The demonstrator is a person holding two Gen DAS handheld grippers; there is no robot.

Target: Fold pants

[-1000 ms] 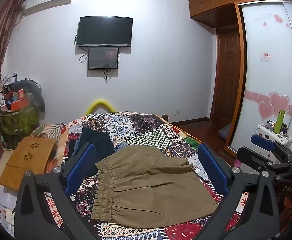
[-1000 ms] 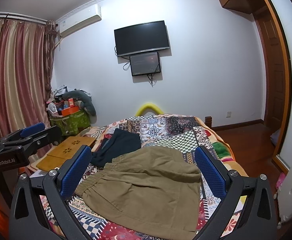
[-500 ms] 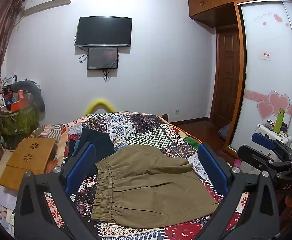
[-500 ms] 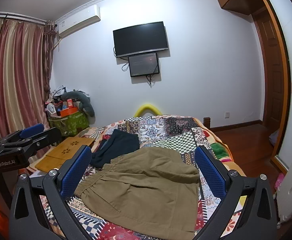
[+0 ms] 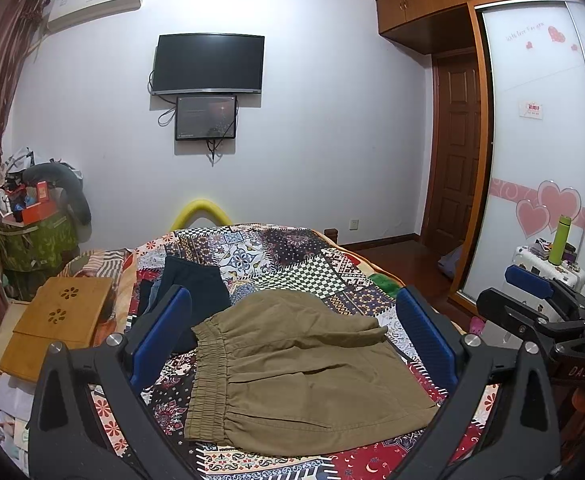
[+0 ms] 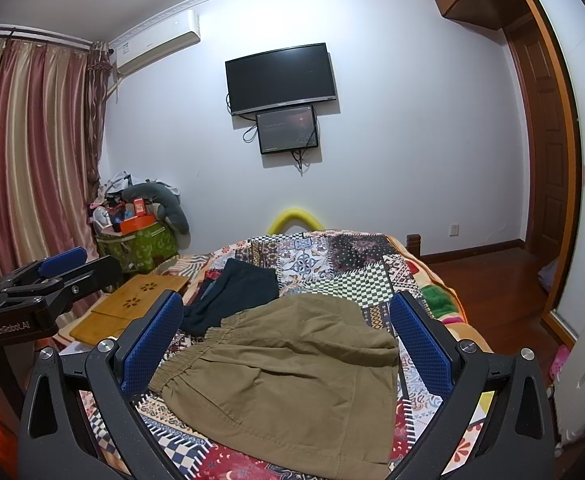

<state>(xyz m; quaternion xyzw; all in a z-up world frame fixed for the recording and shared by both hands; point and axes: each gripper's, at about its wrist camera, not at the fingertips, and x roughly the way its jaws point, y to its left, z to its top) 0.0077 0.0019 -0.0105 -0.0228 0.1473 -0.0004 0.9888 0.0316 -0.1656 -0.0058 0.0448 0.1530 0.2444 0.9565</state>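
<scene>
Olive-brown pants [image 5: 300,376] lie folded on the patchwork bedspread [image 5: 292,256], elastic waistband to the left. They also show in the right wrist view [image 6: 292,376]. My left gripper [image 5: 292,336] is open and empty, held above the near edge of the bed with the pants between its blue pads. My right gripper [image 6: 288,340] is open and empty, likewise above the pants. The right gripper shows at the right of the left wrist view [image 5: 540,312], and the left gripper at the left of the right wrist view [image 6: 48,280].
A dark navy garment [image 5: 192,284] lies on the bed behind the pants. A wooden lap tray [image 5: 60,320] sits at the bed's left. A green bin of clutter [image 5: 32,240] stands by the curtain. A white case with a green bottle [image 5: 560,236] stands right.
Both grippers have drifted slightly; the views shift a little. The pants lie unchanged and both grippers stay open.
</scene>
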